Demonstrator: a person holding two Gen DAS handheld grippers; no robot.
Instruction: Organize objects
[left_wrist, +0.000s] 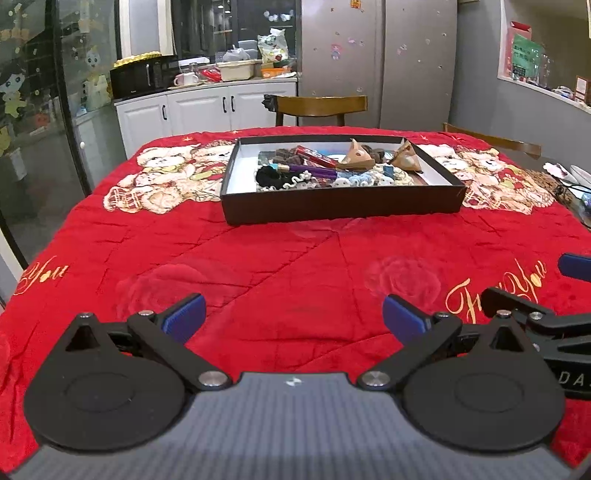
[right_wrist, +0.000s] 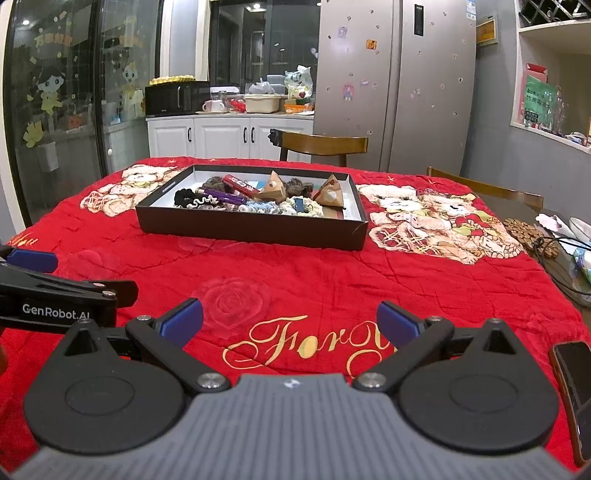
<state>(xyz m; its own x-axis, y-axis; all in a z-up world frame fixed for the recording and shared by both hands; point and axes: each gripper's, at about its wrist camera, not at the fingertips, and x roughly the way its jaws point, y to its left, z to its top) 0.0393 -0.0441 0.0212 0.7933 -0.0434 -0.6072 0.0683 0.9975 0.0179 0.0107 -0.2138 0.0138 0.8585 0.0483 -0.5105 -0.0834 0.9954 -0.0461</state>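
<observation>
Nearest the lens, left gripper and right gripper, side by side low over a red quilted blanket, each with blue pads spread wide apart and nothing between them. At the right edge of the near blanket, a dark phone, lying flat and well clear of both tools.

Farther across, near the middle of the table, a shallow dark box with white inner walls, holding everything small in sight: a black scrunchie, a purple tube, a red packet, two tan pyramid-shaped boxes, and pale frilly hair ties along the near wall. All gathered in one heap inside, none on the bare blanket around it. Equally fitting a collection already tidied into the box or a jumble awaiting sorting.

Beyond, a wooden chair, white cabinets and a steel fridge.
</observation>
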